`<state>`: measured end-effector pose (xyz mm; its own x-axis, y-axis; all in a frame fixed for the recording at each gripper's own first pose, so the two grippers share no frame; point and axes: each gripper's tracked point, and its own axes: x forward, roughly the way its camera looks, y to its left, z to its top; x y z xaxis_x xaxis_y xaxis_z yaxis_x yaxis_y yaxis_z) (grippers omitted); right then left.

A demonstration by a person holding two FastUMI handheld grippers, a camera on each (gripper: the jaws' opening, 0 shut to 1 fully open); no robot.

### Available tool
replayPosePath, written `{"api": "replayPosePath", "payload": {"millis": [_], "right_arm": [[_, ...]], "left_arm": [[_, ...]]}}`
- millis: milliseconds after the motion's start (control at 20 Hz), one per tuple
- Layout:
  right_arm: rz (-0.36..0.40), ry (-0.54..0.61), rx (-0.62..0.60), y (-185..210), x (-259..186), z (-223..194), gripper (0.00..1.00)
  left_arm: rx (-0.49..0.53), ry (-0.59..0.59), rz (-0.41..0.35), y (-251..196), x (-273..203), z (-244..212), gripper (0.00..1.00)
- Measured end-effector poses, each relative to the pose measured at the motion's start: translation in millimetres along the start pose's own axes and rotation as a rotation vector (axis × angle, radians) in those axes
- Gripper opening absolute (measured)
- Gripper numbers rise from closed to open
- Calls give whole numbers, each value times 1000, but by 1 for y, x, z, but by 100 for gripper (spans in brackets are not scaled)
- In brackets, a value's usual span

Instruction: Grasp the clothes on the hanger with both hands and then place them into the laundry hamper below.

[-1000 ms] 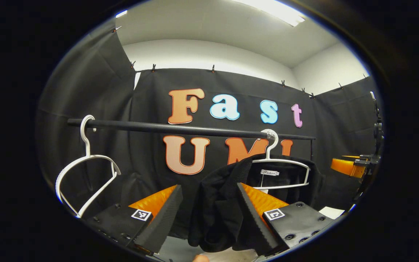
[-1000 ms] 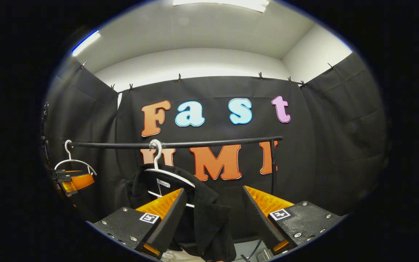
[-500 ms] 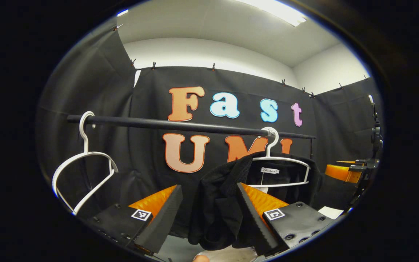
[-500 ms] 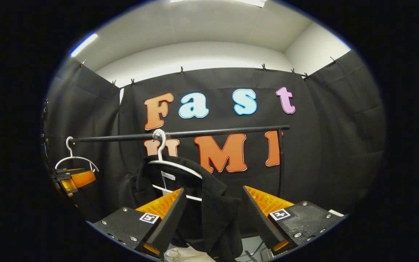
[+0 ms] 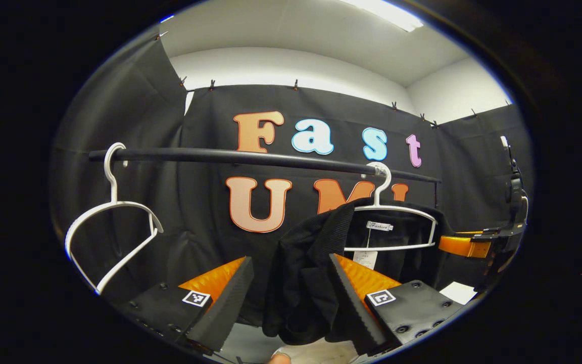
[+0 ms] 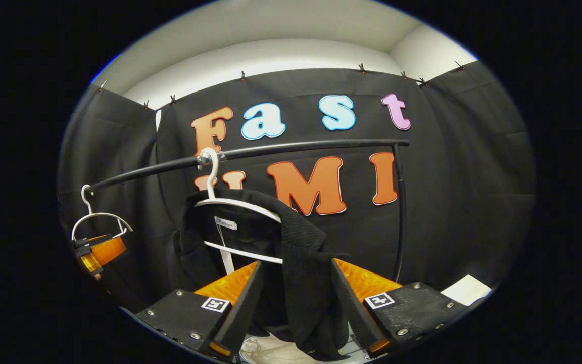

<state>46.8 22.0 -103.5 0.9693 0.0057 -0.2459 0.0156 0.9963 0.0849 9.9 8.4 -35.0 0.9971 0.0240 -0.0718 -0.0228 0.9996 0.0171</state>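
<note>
Between both grippers' spread fingers, black garment shoulders hang ungripped; pulling down could snag the white hanger off its rail.

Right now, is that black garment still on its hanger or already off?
Still on: the black garment drapes over the white hanger, which hooks on the black rail. One shoulder sags between the right gripper fingers.

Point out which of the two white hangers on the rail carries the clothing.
The white hanger toward the rail's right end, seen from the left gripper view: the black garment drapes over it. The left-end hanger hangs bare.
</note>
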Motion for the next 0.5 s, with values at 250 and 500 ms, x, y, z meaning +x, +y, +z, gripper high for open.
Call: {"api": "replayPosePath", "payload": {"millis": [250,500], "right_arm": [[-41,11,22,-9,15,-6,74],[-53,17,62,-16,21,-9,49]], "left_arm": [[-5,11,3,0,1,-7,96],[-5,21,-2,-5,4,-12,97]]}}
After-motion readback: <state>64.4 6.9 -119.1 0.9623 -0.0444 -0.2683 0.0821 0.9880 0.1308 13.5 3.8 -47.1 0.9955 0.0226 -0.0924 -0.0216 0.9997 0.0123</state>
